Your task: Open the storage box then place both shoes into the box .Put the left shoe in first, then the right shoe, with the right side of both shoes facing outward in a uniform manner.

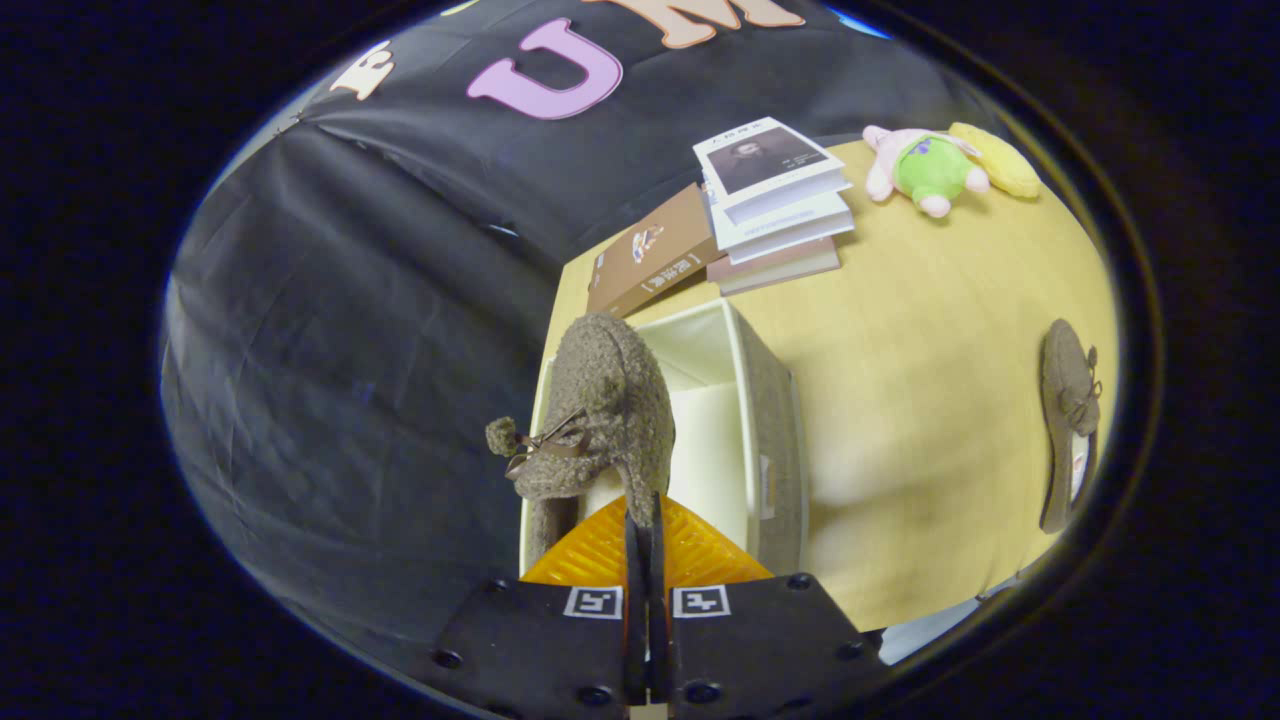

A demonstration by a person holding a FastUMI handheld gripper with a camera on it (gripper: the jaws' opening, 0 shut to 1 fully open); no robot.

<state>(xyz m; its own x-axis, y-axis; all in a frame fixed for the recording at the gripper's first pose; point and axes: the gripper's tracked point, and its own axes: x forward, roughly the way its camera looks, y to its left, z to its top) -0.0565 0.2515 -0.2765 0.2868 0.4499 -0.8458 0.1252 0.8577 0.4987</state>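
A pale wooden table [930,400] is seen beyond the fingers, with the booth's black cloth wall behind it. An open storage box [770,420] with a cream lining and grey fabric sides is set at the table's near corner, directly ahead of the gripper [645,520]. A stack of books [775,205] is placed beyond the box, and a brown book [655,262] lies flat beside the stack. A soft toy [930,170] is laid near the table's far edge, touching a yellow cushion-like object [995,160].

A brown fleecy shoe [605,420] is held over the open box, its long axis running away from the gripper, toe pointing toward the books. The fingers are brought almost fully together and are pinched on the rim of the shoe's heel opening. A bow with a pompom [502,436] is seen hanging off the shoe's side. Whether the shoe's sole touches the box floor cannot be told from here.

A second shoe [1068,420] of the same kind is left on the table, well apart from the box, lying roughly parallel to the held one.
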